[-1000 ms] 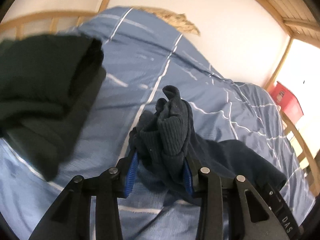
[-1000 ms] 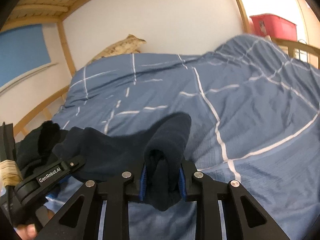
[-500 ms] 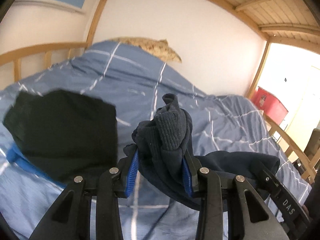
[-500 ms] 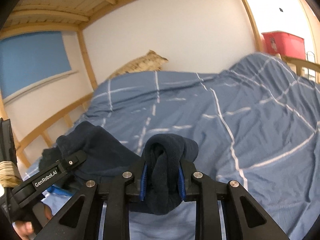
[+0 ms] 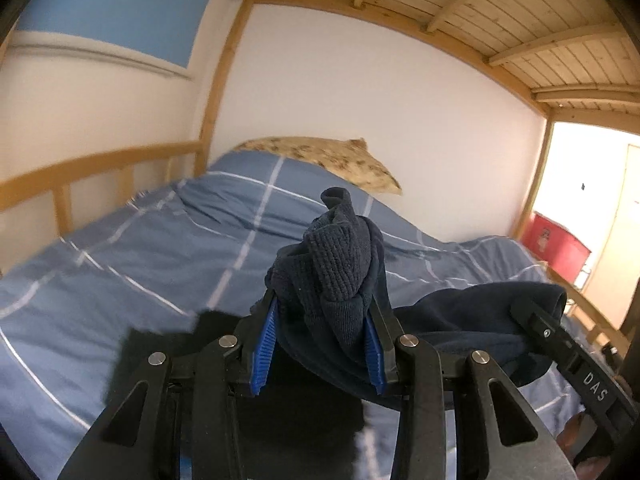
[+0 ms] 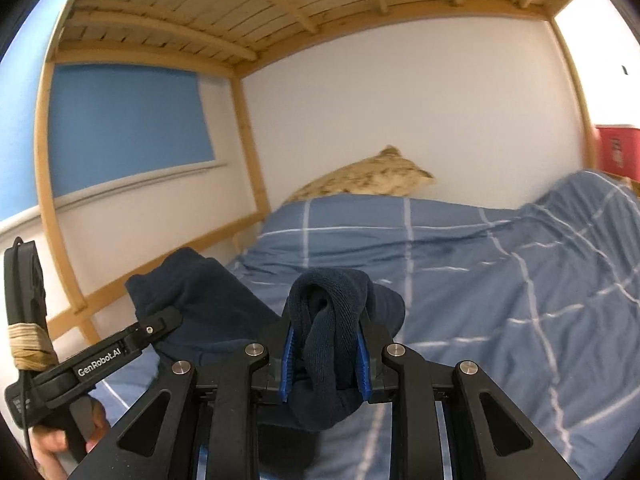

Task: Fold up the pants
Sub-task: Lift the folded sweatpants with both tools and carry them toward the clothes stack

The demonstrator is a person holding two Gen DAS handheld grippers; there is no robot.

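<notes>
Both grippers have risen since the earlier frame, so the blue bed lies lower in view. Left gripper and right gripper each pinch a bunched ribbed end of the dark pants, lifted above the bed. Next they must spread and lay them flat. The red bin shows no contents.

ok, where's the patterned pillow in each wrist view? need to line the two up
Left wrist: patterned pillow sits centre, slightly above the middle, at the head of the bed against the white wall, directly above the pants bunched in the jaws.
Right wrist: pillow also near centre, a little left, above the blue checked duvet.
Shared landmark: the wooden bedpost just left of the pillow.
</notes>
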